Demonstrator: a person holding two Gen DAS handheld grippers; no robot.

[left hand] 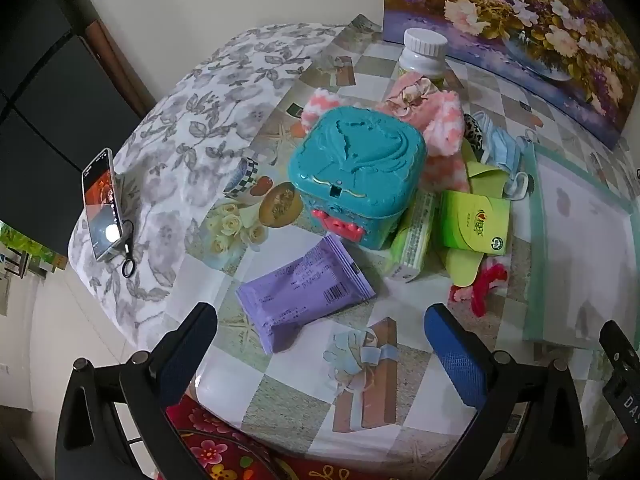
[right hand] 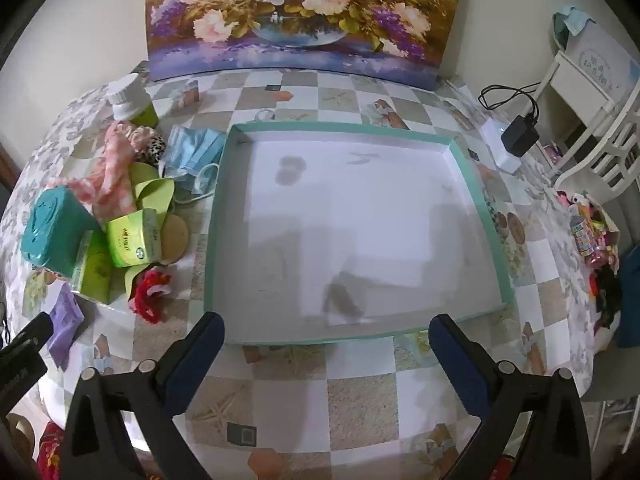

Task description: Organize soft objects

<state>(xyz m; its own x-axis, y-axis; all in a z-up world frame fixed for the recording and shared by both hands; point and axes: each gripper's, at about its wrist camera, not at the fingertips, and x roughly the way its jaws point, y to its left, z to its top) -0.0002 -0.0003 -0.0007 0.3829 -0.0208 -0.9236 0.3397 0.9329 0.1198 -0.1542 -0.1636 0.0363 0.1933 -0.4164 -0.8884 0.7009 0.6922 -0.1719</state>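
Observation:
A heap of things lies left of a shallow teal-rimmed white tray (right hand: 218,216), also in the left wrist view (left hand: 538,240). The heap holds a purple soft pack (left hand: 304,296), a teal plastic box (left hand: 356,172), green tissue packs (left hand: 474,224), a pink fluffy cloth (left hand: 436,120), blue face masks (left hand: 500,148), green insoles (right hand: 154,192) and a red fuzzy item (left hand: 486,284). My left gripper (left hand: 320,338) is open and empty, just in front of the purple pack. My right gripper (right hand: 326,342) is open and empty over the tray's near rim. The tray holds nothing.
A white-capped bottle (left hand: 422,56) stands behind the heap. A flower painting (right hand: 300,16) leans on the wall. A phone (left hand: 102,204) lies at the table's left edge. A charger and cable (right hand: 518,132) and a white chair (right hand: 600,128) are at the right.

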